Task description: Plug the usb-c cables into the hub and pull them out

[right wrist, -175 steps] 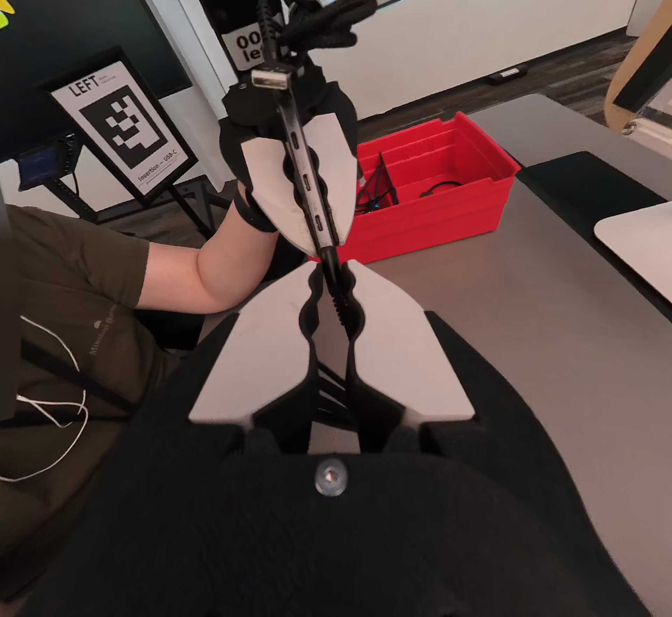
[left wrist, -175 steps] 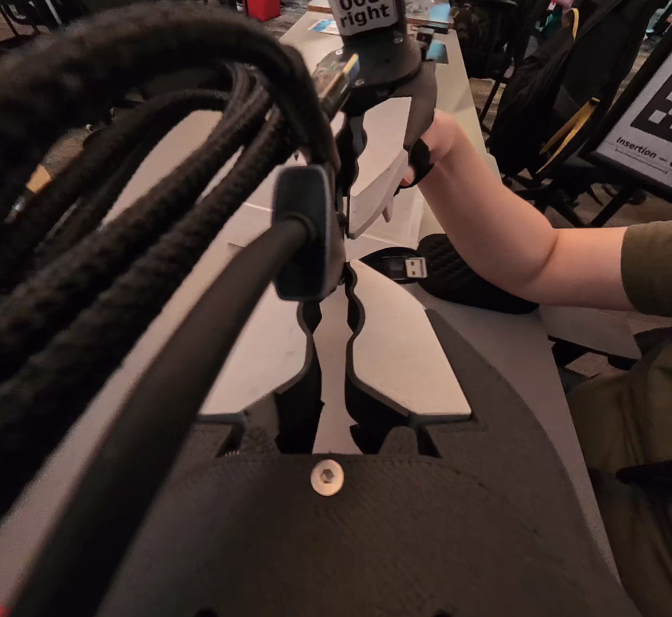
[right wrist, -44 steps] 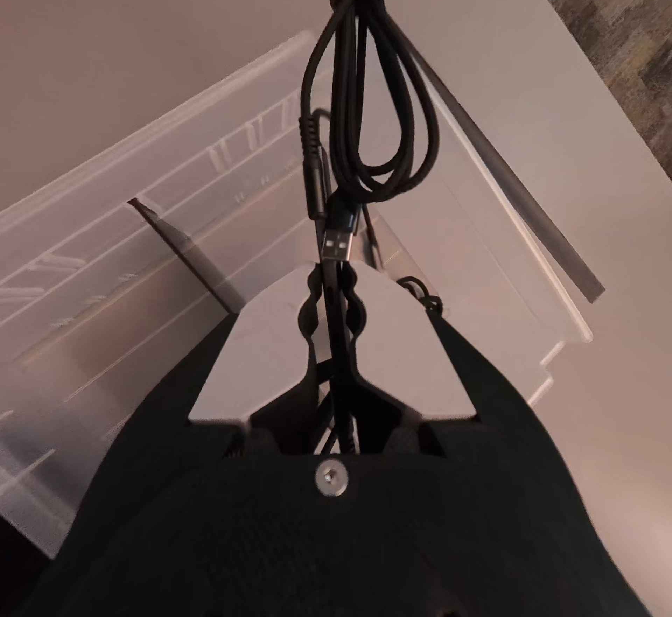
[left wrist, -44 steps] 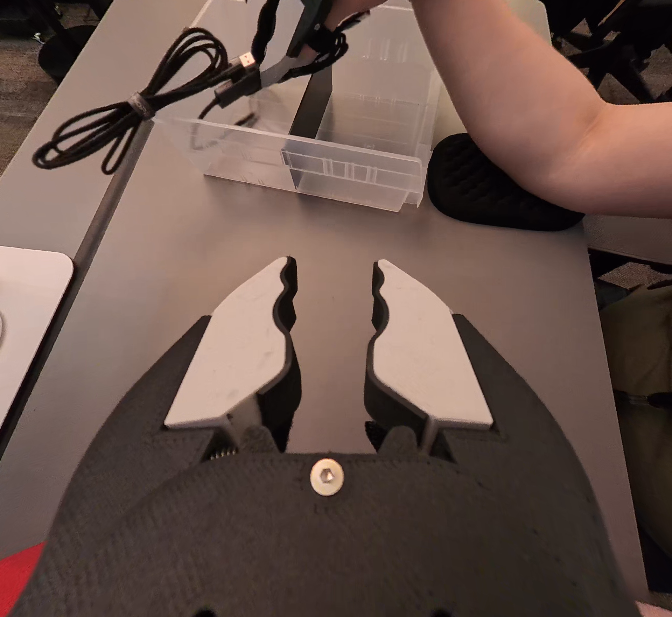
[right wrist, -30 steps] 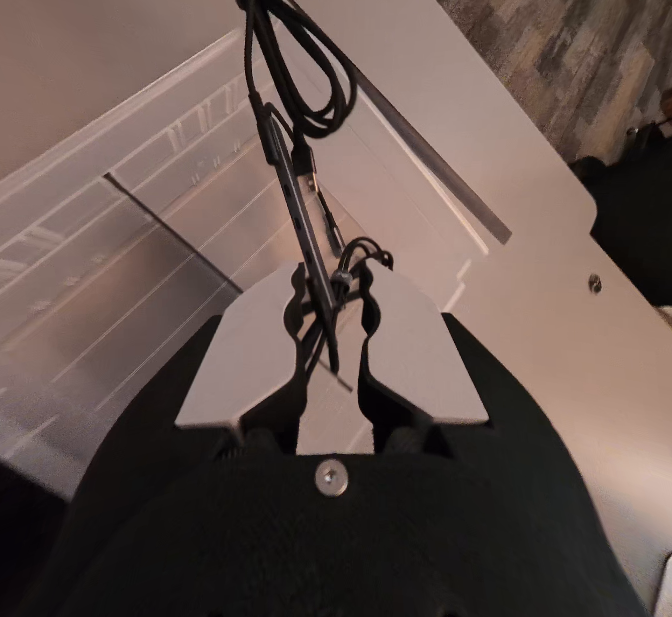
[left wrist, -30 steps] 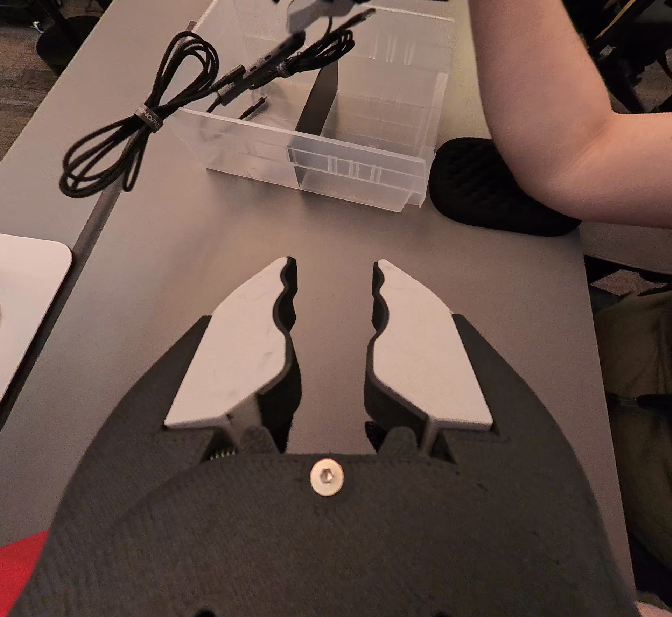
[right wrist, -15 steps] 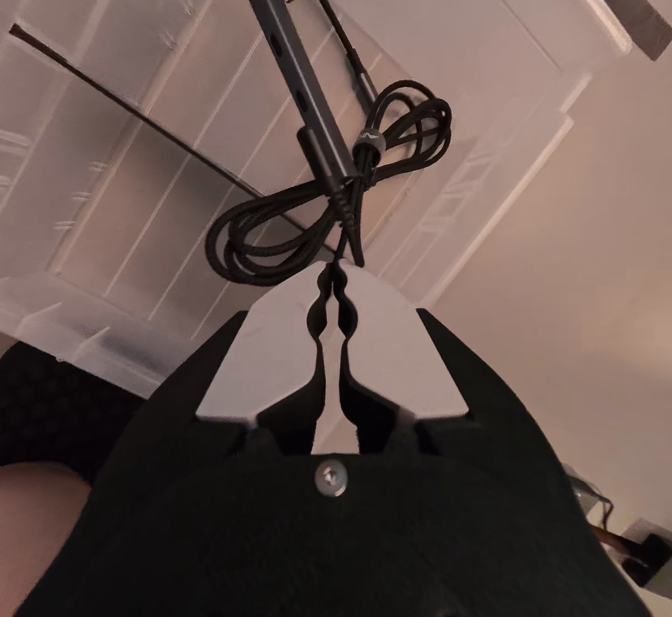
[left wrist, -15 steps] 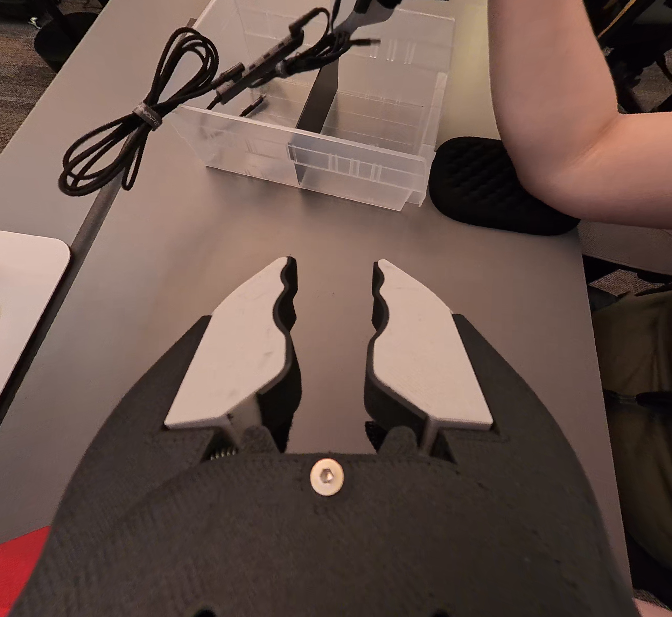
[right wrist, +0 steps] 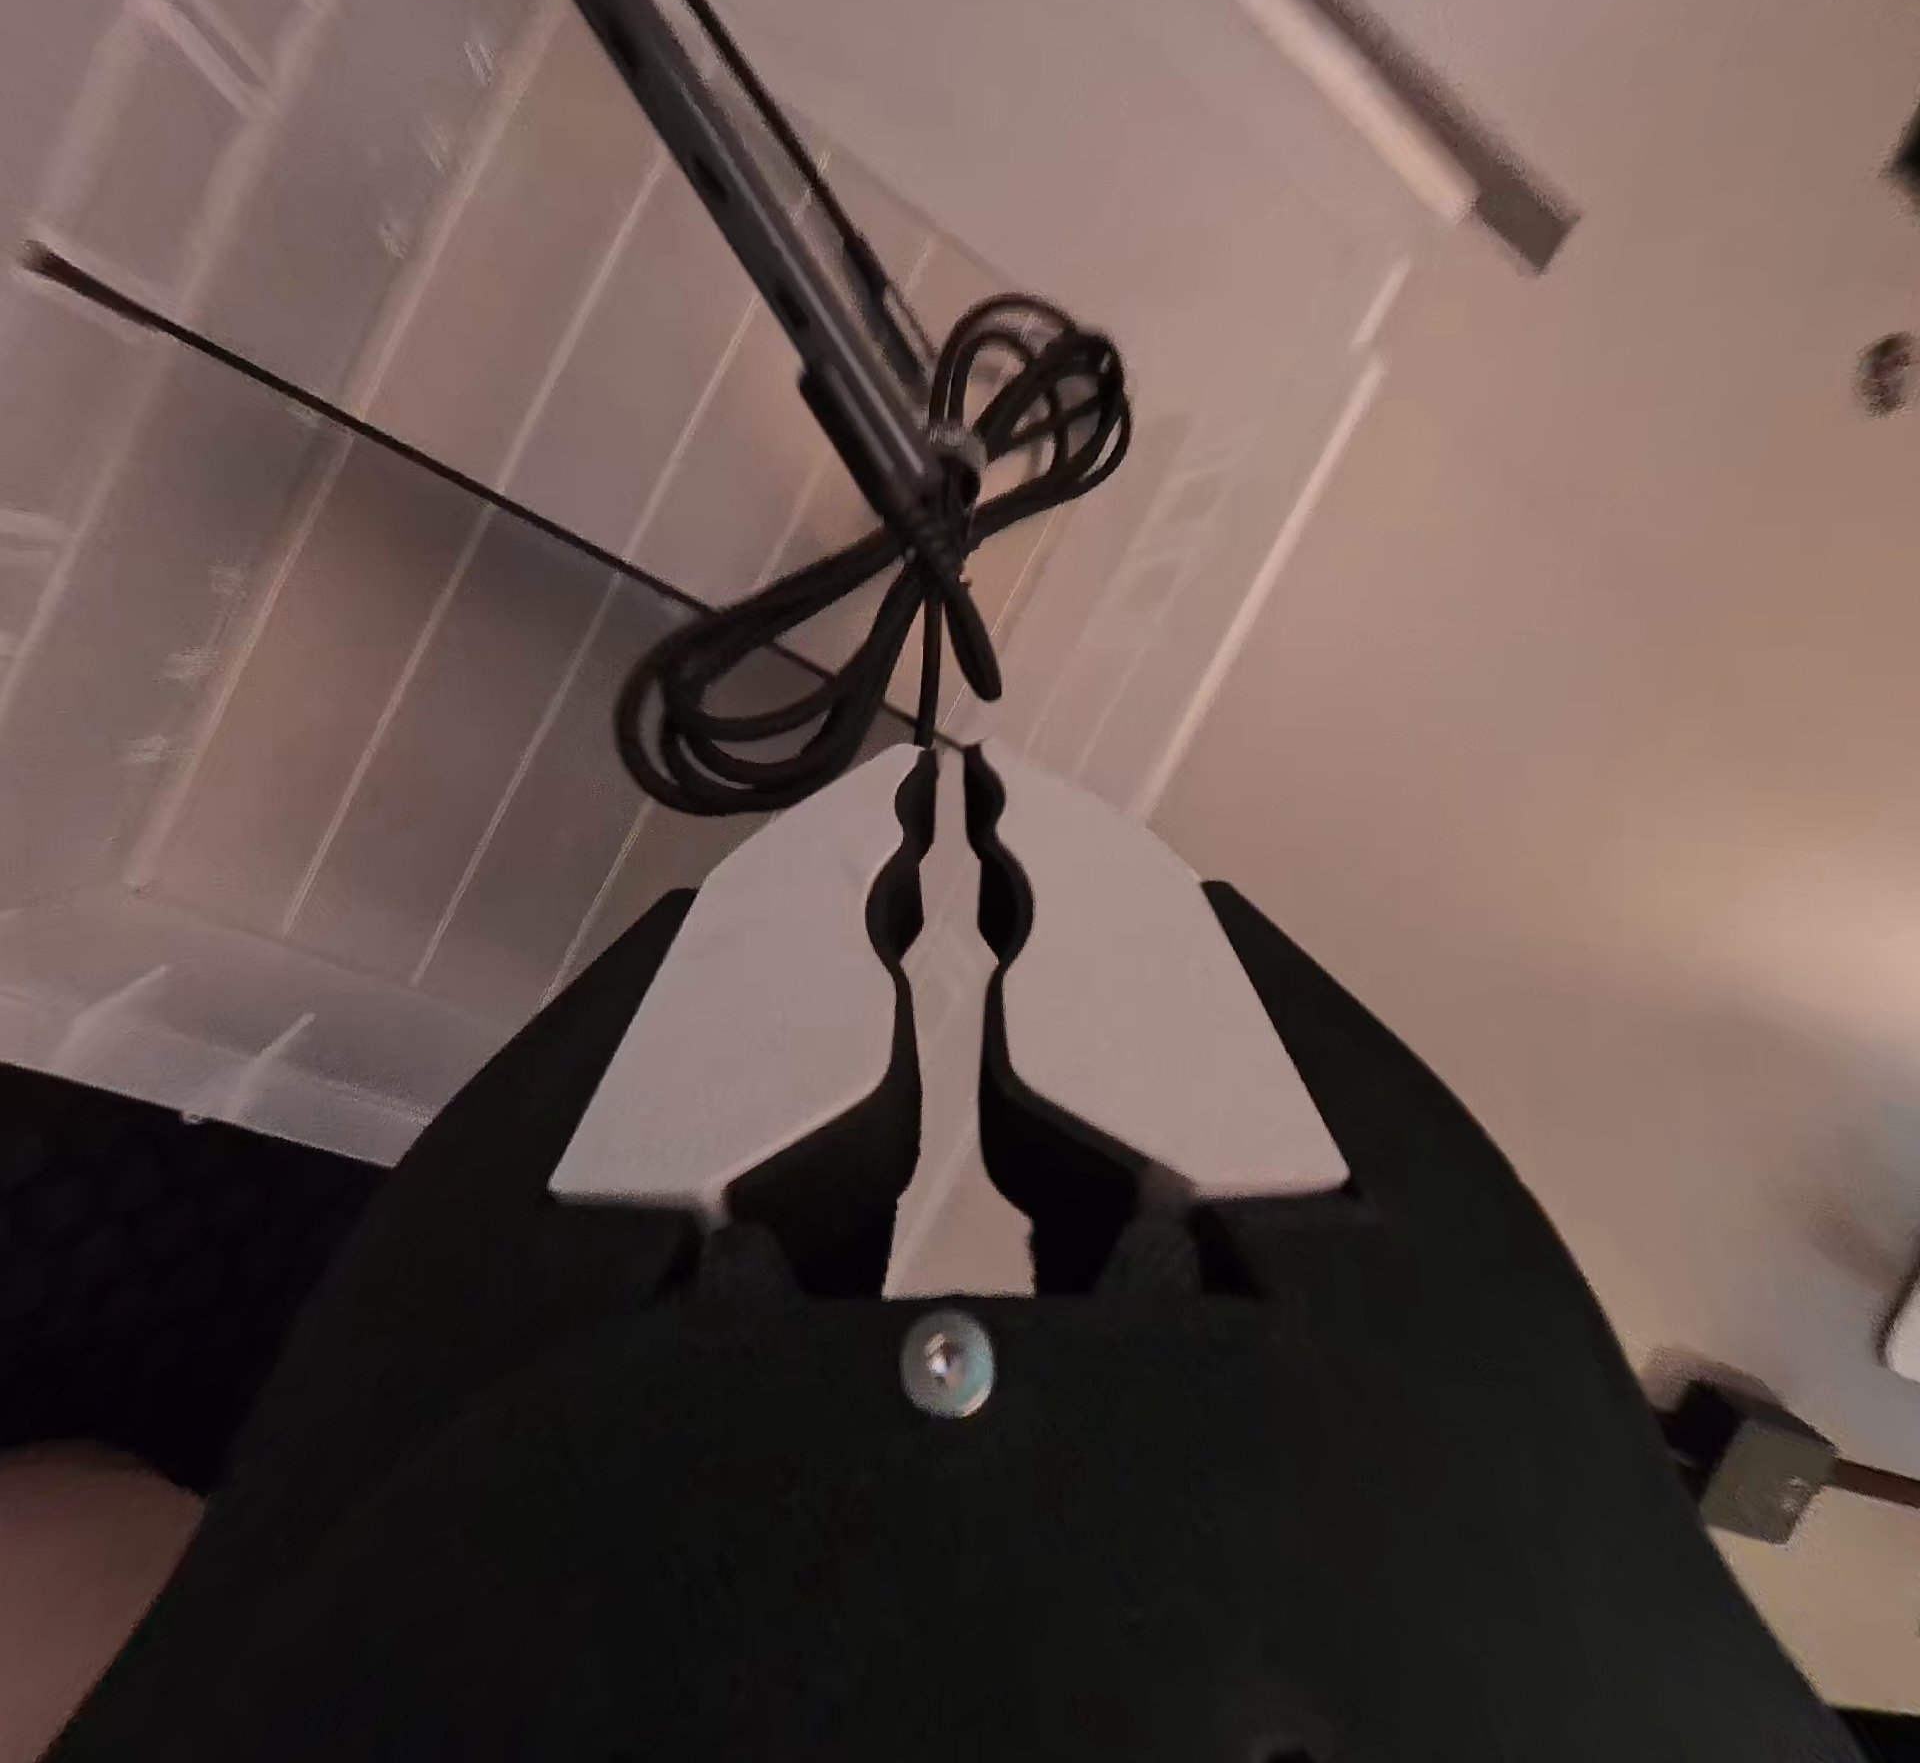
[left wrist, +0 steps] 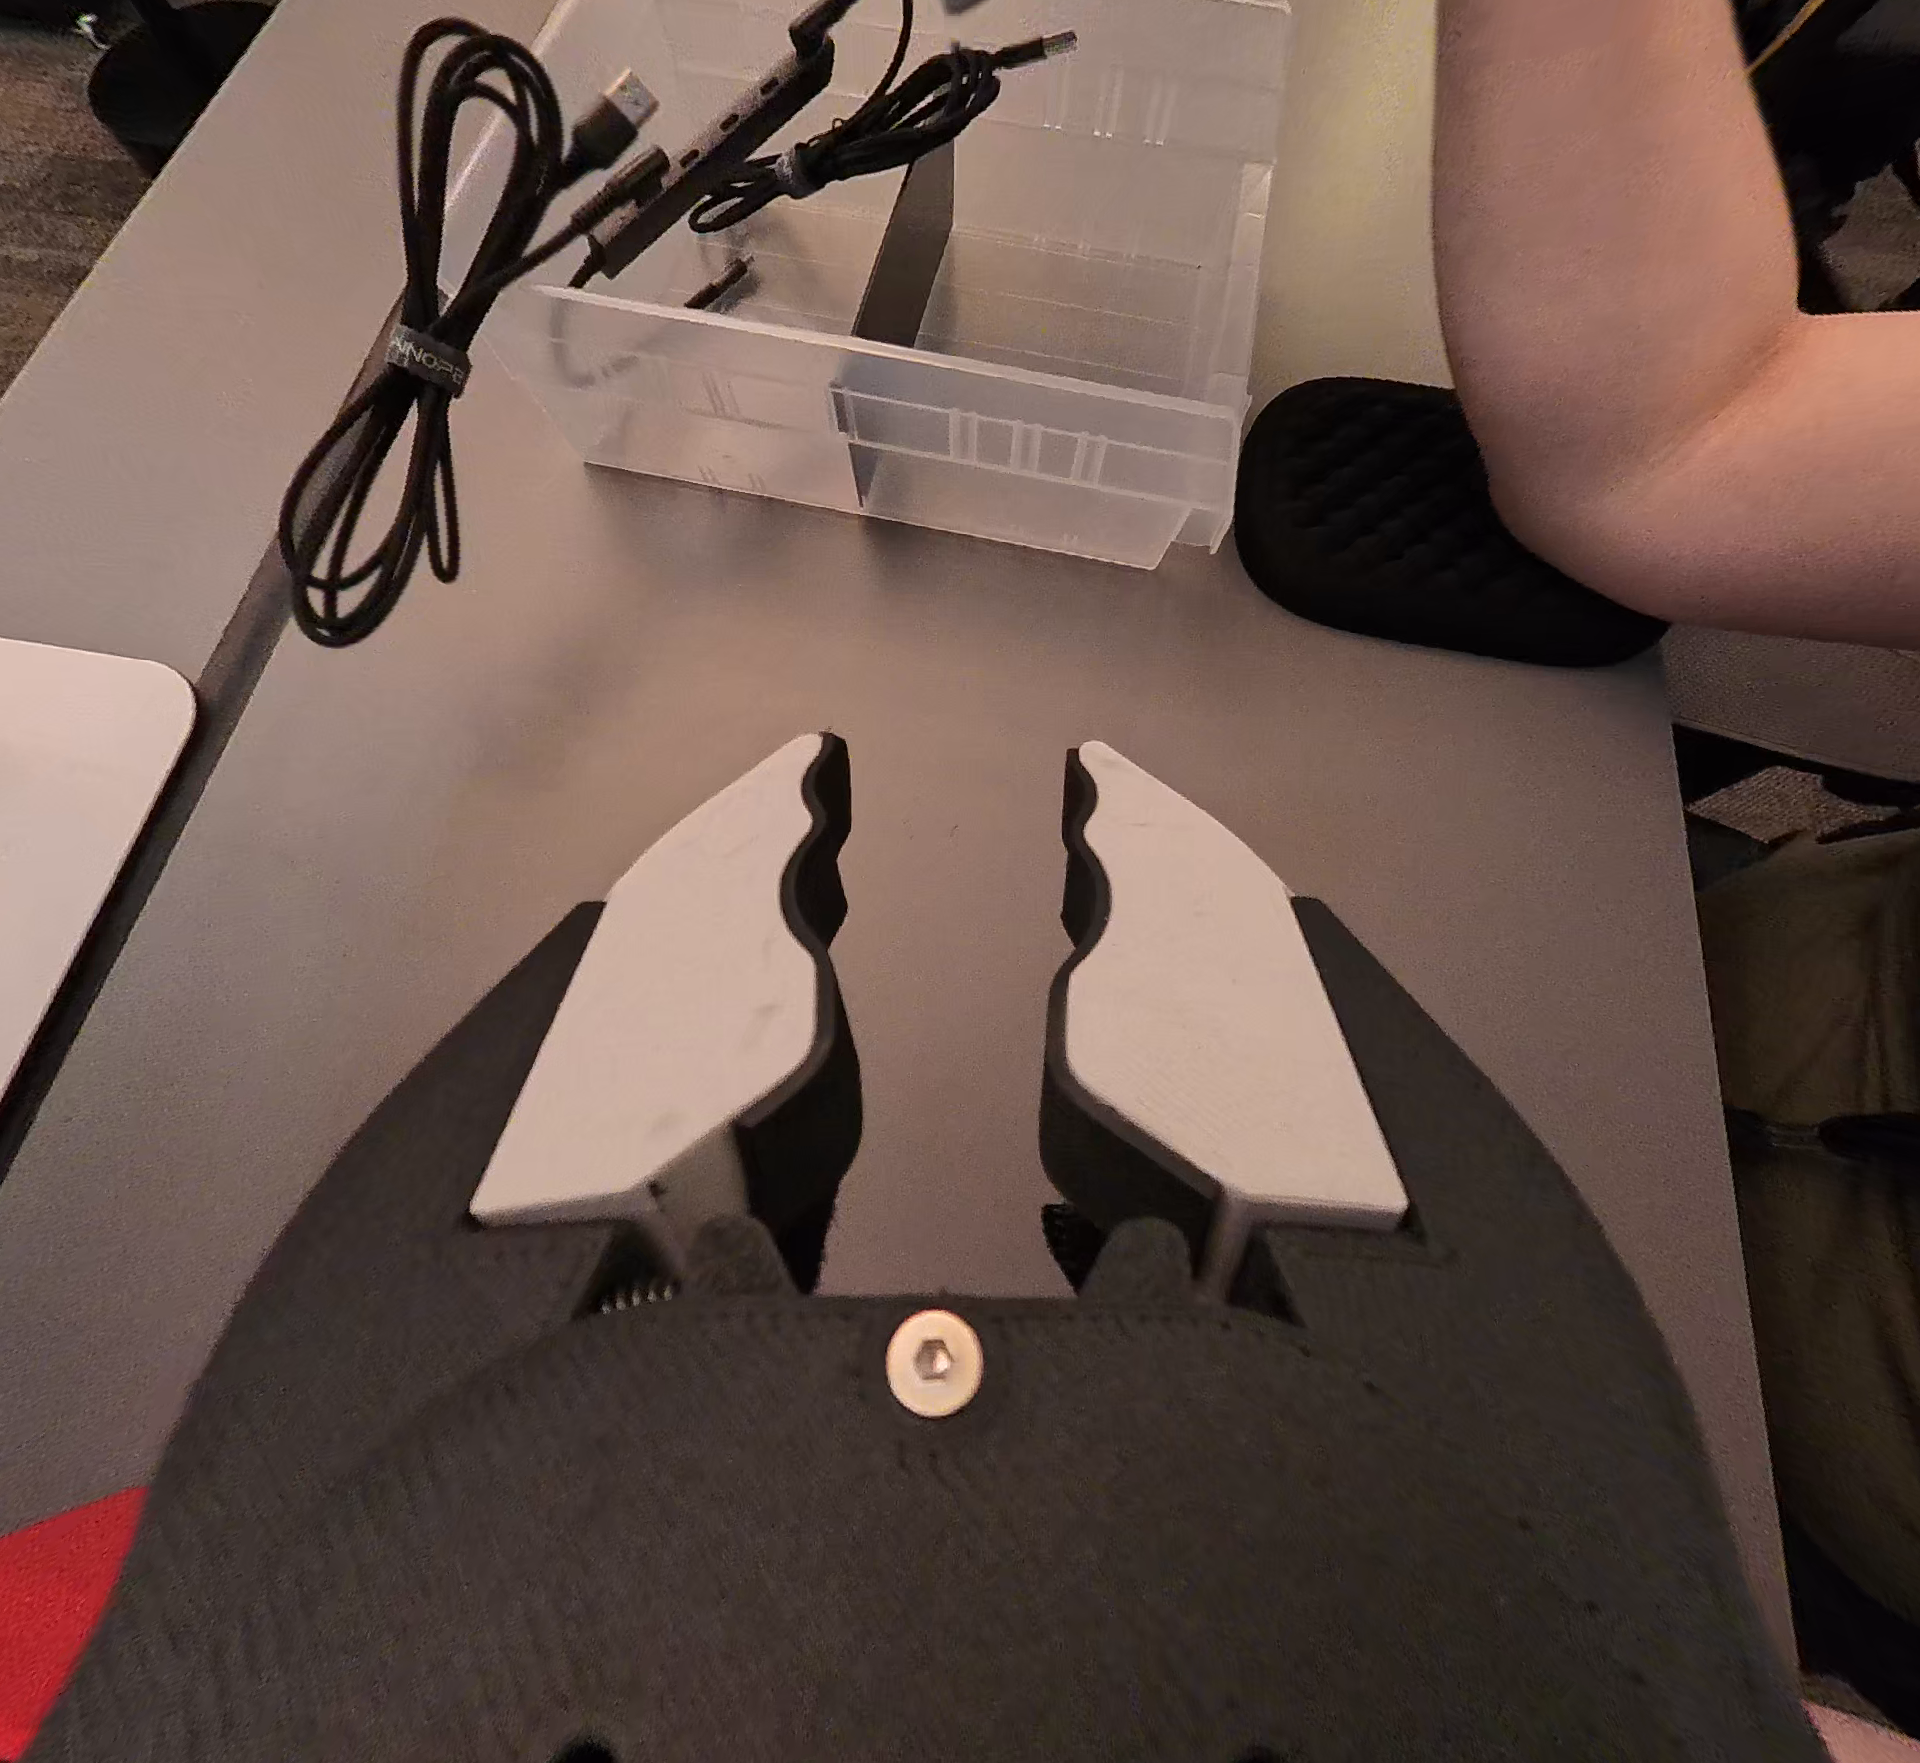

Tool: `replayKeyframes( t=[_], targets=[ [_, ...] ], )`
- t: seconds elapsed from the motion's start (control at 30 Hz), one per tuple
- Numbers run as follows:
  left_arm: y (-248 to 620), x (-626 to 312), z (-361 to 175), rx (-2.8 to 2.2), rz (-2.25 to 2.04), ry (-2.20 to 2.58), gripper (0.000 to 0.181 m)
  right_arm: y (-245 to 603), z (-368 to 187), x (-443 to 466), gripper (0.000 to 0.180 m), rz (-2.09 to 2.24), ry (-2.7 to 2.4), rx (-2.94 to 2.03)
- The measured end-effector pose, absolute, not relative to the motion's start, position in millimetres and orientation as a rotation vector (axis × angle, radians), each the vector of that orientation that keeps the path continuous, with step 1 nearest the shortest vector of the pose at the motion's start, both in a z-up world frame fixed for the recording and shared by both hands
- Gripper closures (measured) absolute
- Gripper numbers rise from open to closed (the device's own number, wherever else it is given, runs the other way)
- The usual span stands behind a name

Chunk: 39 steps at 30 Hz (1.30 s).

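Grey matte tabletop [left wrist: 935, 653] runs wide and bare between the left gripper [left wrist: 945, 757] and the clear plastic divided bin [left wrist: 1039, 466] ahead of it; room to move on all sides there. Left gripper's fingers stand well apart, nothing between them, held low over the table.

Bin sits at the far end, near the table's left edge. Slim grey metal hub [left wrist: 727, 124] lies tilted across the bin's left compartment, one end up on the back wall, the other over the front left rim. Small bundle of thin black cable [left wrist: 862, 134] rests on the hub and the dark centre divider [left wrist: 909, 248], its plug end poking up to the right. Larger black braided cable coil with a strap [left wrist: 416, 311] hangs from the hub over the bin's left wall onto the table, USB plug beside it.

Right gripper [right wrist: 945, 752] hovers just above the small bundle, fingers nearly together with a narrow gap showing, nothing clamped; view is motion-blurred. A thin cable end lies just off its fingertips.

Black quilted pad [left wrist: 1403, 508] sits just right of the bin, a bare forearm [left wrist: 1610, 259] over it. White rounded slab [left wrist: 62, 799] at the left edge. Seam between two tabletops runs under the big coil
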State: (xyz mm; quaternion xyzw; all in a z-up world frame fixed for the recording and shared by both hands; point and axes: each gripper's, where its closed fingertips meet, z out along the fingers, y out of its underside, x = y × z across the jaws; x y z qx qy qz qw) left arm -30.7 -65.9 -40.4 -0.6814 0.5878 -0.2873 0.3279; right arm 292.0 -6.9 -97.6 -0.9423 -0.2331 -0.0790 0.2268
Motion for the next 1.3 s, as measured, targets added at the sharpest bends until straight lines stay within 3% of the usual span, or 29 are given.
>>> replayKeyframes(
  t=[0.13, 0.23, 0.43, 0.5, 0.93, 1.07, 1.3],
  targets=[
    [-65, -31, -40, -1.788, -0.753, 1.534, 0.142, 28, -35, 235, 0.146, -0.303, -0.779, -2.213],
    [-66, -32, -43, -1.796, -0.733, 1.544, 0.142, 67, -14, 166, 0.135, -0.300, -0.945, -1.847],
    [-69, -31, -44, -1.791, -0.725, 1.568, 0.142, 110, -75, 129, 0.126, -0.300, -1.092, -1.863],
    [-69, -30, -43, -1.790, -0.730, 1.567, 0.142, 115, -95, 137, 0.129, -0.368, -1.146, -1.918],
    [-67, -34, -39, -1.787, -0.749, 1.542, 0.143, 120, -88, 171, 0.157, -0.214, -0.912, -1.985],
    [-50, -27, -39, -1.795, -0.771, 1.437, 0.144, 114, -61, 197, 0.151, -0.234, -0.776, -1.938],
    [59, 19, -87, -1.730, -0.517, 1.035, 0.116, 71, -58, 283, 0.129, -0.414, -0.606, -2.171]
  ],
)
